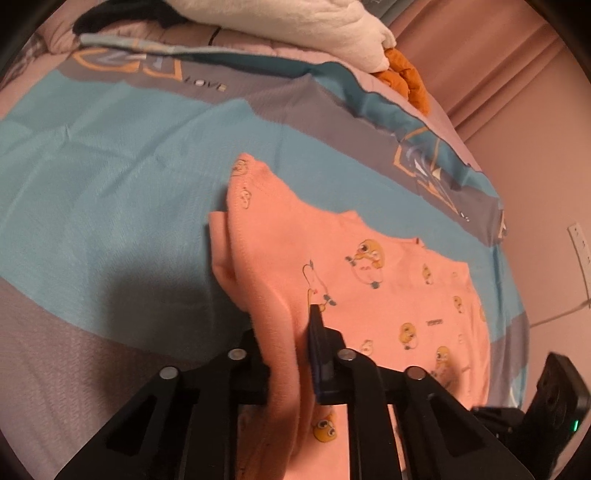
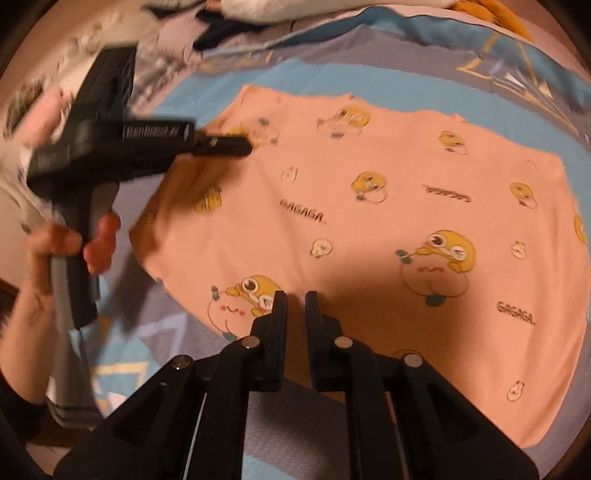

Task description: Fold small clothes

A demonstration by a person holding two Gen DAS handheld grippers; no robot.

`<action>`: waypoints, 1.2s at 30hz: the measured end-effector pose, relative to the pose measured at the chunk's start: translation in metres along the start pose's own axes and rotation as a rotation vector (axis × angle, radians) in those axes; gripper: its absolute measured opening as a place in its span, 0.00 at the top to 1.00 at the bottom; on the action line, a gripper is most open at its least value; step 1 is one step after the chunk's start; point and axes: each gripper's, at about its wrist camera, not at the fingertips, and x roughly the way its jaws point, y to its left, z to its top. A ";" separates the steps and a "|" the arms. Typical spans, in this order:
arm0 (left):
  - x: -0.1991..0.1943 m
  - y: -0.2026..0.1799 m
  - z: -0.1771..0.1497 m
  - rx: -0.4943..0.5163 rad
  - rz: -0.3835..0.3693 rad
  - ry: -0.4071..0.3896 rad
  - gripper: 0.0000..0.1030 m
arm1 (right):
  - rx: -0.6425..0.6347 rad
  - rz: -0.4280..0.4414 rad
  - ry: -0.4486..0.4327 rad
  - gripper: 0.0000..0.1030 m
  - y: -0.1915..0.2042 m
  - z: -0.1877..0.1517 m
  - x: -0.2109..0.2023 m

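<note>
Broadly, one bedspread (image 1: pixel 110 177) in blue and grey bands fills both views, with a white bundle (image 1: pixel 306 26) and an orange cloth (image 1: pixel 406 81) at its far edge. On it lies one small pink shirt (image 2: pixel 369 206), printed with yellow cartoon figures and the word GAGAGA; most of it is spread flat in the middle of the bed. In the right wrist view its long axis runs from upper left to lower right. Its left end is lifted off the bedspread, and a fold of that end hangs as a draped ridge in the left wrist view.

Two grippers show. The left gripper (image 1: pixel 295 332) has its fingers nearly together and pinches that raised fold of pink cloth between them; only one finger (image 1: pixel 319 354) is visible, the other hidden by fabric. A hand (image 2: pixel 70 243) grasps its handle. The right gripper (image 2: pixel 296 295) hovers over the shirt's near edge, its fingers (image 2: pixel 279 325) a narrow slit apart with nothing between them
</note>
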 end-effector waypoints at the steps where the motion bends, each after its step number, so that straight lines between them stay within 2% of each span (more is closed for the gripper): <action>1: -0.005 -0.006 0.002 0.007 -0.003 -0.006 0.90 | 0.043 0.018 -0.031 0.83 -0.008 0.002 -0.005; 5: -0.020 -0.043 0.007 0.089 0.008 -0.026 0.90 | 0.248 0.129 -0.119 0.69 -0.045 0.012 -0.015; 11: -0.011 -0.105 0.004 0.221 0.022 0.007 0.92 | 0.496 0.369 -0.222 0.52 -0.087 0.013 -0.018; 13: 0.003 -0.125 0.000 0.253 0.039 0.034 0.92 | 0.577 0.455 -0.245 0.45 -0.101 0.012 -0.014; 15: 0.021 -0.138 -0.006 0.281 0.037 0.084 0.92 | 0.641 0.496 -0.259 0.38 -0.108 0.010 -0.010; 17: 0.041 -0.144 -0.015 0.281 -0.003 0.158 0.92 | 0.707 0.531 -0.257 0.35 -0.115 0.007 -0.005; 20: 0.054 -0.147 -0.027 0.262 -0.073 0.240 0.92 | 0.760 0.507 -0.208 0.36 -0.121 0.005 0.001; 23: 0.045 -0.141 -0.035 0.256 -0.101 0.240 0.92 | 0.741 0.475 -0.185 0.36 -0.116 0.007 0.002; 26: 0.023 -0.119 -0.042 0.228 -0.130 0.206 0.92 | 0.706 0.435 -0.160 0.36 -0.110 0.016 0.002; 29: 0.000 -0.094 -0.048 0.208 -0.108 0.153 0.92 | 0.669 0.386 -0.137 0.42 -0.107 0.032 0.011; 32: -0.017 -0.068 -0.054 0.176 -0.065 0.120 0.92 | 0.654 0.333 -0.137 0.53 -0.115 0.039 0.020; 35: -0.024 -0.048 -0.054 0.125 -0.058 0.112 0.92 | 0.634 0.253 -0.128 0.75 -0.112 0.047 0.025; 36: -0.026 -0.042 -0.054 0.103 -0.058 0.110 0.92 | 0.605 0.222 -0.122 0.88 -0.109 0.050 0.026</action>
